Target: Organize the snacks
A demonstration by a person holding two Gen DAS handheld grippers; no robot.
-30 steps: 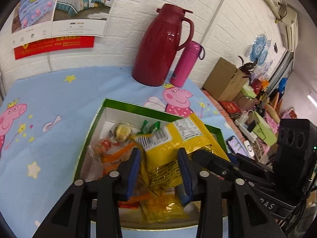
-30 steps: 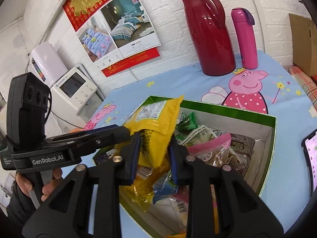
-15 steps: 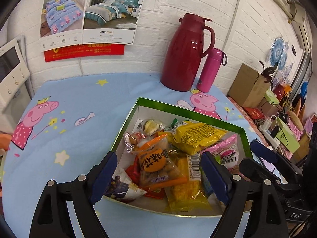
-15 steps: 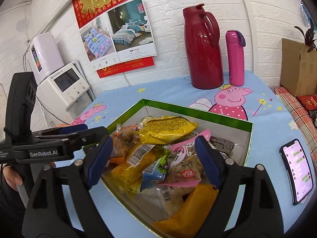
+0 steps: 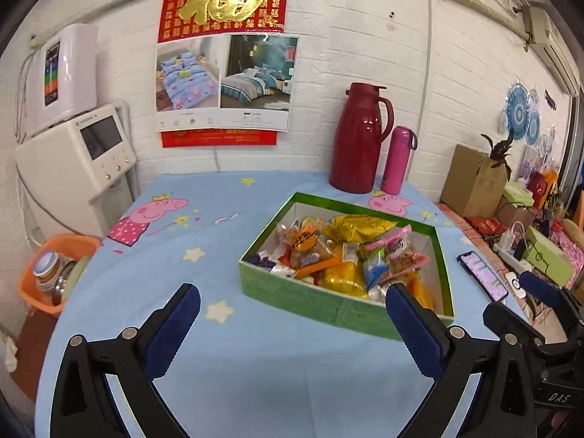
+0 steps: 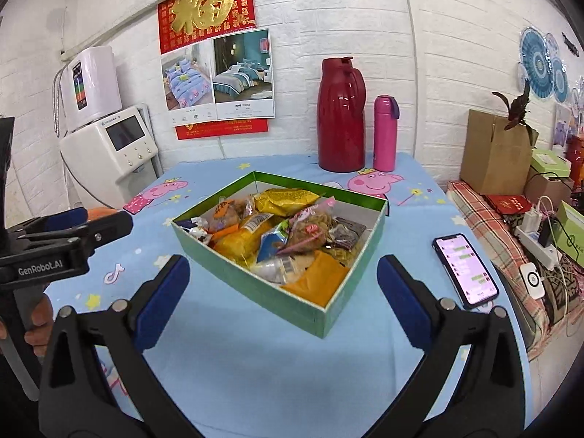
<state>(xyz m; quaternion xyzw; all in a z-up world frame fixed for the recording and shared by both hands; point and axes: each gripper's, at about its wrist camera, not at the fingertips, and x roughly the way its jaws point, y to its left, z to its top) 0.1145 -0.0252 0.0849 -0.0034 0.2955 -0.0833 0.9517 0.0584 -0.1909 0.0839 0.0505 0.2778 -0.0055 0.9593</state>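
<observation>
Snack packets point(image 5: 350, 252) fill the green box point(image 5: 310, 297) at frame centre on the surface; left gripper point(image 5: 292, 323) and right gripper point(image 6: 283, 292) hover, fingers apart and empty. Sorting looks complete; next likely withdrawal.

Red jug point(image 5: 359, 138) and pink flask point(image 5: 397, 160) stand side by side at the wall end of the cartoon tablecloth point(image 5: 204, 226). Phone point(image 6: 465, 271) lies lit near the cloth's edge. Cardboard box point(image 6: 494, 153) sits beyond.

Room's bright, even light, soft shadows. Glare on my red jug point(image 6: 341, 116). Fisheye bends edges, corners black w/ vignette.
</observation>
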